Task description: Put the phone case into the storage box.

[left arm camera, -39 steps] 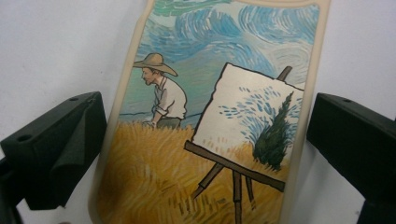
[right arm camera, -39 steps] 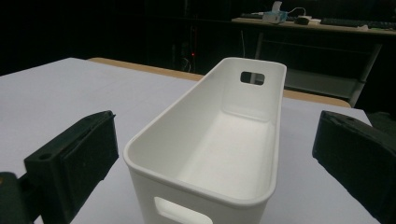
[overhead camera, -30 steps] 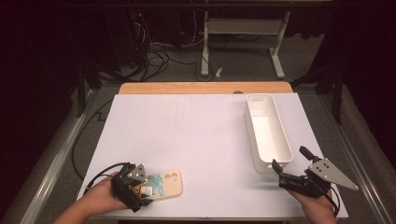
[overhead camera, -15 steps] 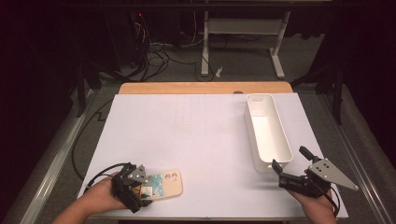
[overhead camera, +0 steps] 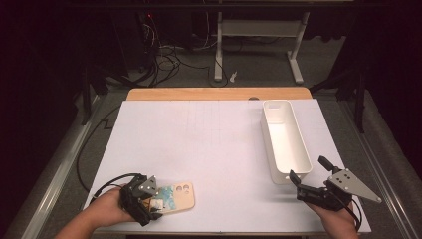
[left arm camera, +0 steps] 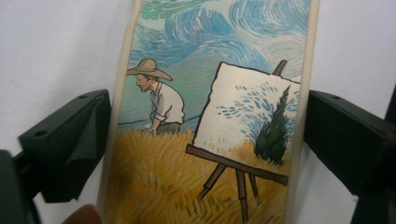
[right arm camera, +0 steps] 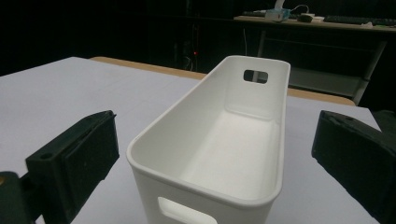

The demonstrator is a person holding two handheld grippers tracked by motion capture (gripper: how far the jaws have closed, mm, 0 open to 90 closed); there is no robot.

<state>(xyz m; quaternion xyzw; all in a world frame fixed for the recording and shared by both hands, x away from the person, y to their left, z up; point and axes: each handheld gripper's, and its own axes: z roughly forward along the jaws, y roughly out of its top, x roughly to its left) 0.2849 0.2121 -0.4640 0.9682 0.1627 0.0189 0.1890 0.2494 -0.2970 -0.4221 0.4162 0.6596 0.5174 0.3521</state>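
Note:
A phone case with a painted scene of a man in a straw hat and an easel lies flat near the table's front left. In the left gripper view the case lies between my left gripper's two jaws. They have just been closing, and each pad stands a hair off a long edge. From the high view the left gripper sits over the case's near end. My right gripper is open at the near end of a long empty white bin. Its jaws straddle the bin's short end without touching it.
A white sheet covers the table, and a strip of bare wood shows along the far edge. Behind the table are desk legs and loose cables on the floor. A cable loops from the left gripper toward the table's left edge.

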